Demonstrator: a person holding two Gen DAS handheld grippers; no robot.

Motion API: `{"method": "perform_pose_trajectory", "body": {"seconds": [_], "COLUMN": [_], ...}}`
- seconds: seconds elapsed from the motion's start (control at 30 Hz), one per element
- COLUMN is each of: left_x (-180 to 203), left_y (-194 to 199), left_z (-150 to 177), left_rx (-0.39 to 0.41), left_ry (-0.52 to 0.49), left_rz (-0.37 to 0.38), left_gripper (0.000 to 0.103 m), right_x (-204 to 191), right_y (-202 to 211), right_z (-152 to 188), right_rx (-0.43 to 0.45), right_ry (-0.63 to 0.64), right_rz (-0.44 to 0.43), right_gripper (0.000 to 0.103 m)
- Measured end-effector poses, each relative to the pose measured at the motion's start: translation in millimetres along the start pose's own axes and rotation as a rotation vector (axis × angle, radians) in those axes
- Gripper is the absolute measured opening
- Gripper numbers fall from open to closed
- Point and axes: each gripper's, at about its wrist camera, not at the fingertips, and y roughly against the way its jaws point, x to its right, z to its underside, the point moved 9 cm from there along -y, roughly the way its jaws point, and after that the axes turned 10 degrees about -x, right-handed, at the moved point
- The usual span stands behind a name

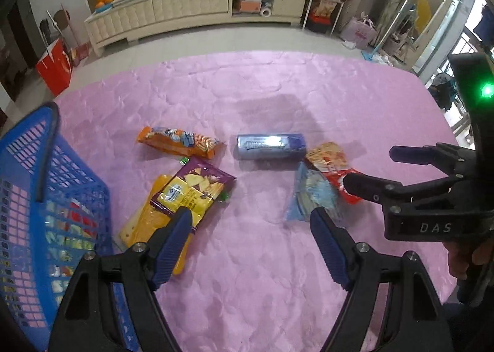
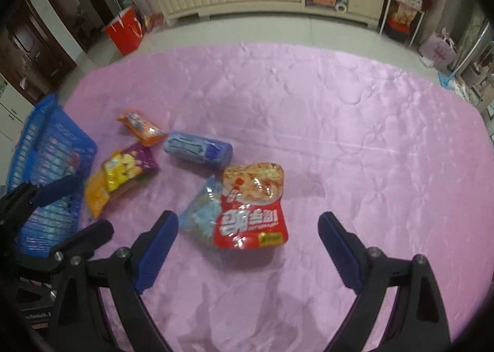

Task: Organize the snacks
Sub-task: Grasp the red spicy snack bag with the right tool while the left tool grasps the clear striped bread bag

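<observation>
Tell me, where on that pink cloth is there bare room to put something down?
The far half of the pink cloth beyond the blue roll is bare, as is the stretch right of the red packet. It is crowded between the blue basket and that packet.

The surface is covered by a pink quilted cloth [image 1: 262, 99] with a soft satin sheen. The blue latticed plastic basket [image 1: 27, 185] looks matt. The red crinkled foil snack bag [image 2: 251, 207] and the blue cylindrical wrapped packet [image 1: 271, 146] are glossy and show glare. The ribbed blue plastic fingers [image 1: 174, 244] sit on matt black plastic arms with bright metal screws.
</observation>
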Motion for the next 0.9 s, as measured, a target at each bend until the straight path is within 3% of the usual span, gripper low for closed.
{"method": "perform_pose_trajectory", "body": {"seconds": [0.13,0.27,0.4,0.57,0.67,0.8,0.9], "left_x": [-7,-12,-17,-16,-12,-1,8], "left_y": [-9,-13,-14,-13,-10,-6,-4], "left_z": [-1,-2,1,8,9,12,11], "left_rx": [-0.006,-0.016,-0.022,-0.025,-0.021,-0.012,-0.009], "left_ry": [0.014,0.020,0.028,0.007,-0.015,-0.056,-0.079], "left_rz": [0.010,0.018,0.025,0.029,0.036,0.044,0.044], "left_gripper": [0.077,0.077,0.077,0.077,0.077,0.077,0.077], "right_x": [5,7,1,-2,-3,2,10], "right_y": [-21,-38,-45,-37,-29,-15,-1], "right_z": [-6,-9,-7,-1,6,17,22], "right_rx": [-0.046,-0.085,-0.099,-0.063,-0.035,0.014,0.067], "right_ry": [0.025,0.016,0.012,0.017,0.036,-0.012,-0.034], "right_rz": [0.007,-0.040,-0.112,-0.130,-0.099,-0.132,-0.091], "right_gripper": [0.094,0.094,0.071,0.055,0.053,0.052,0.052]}}
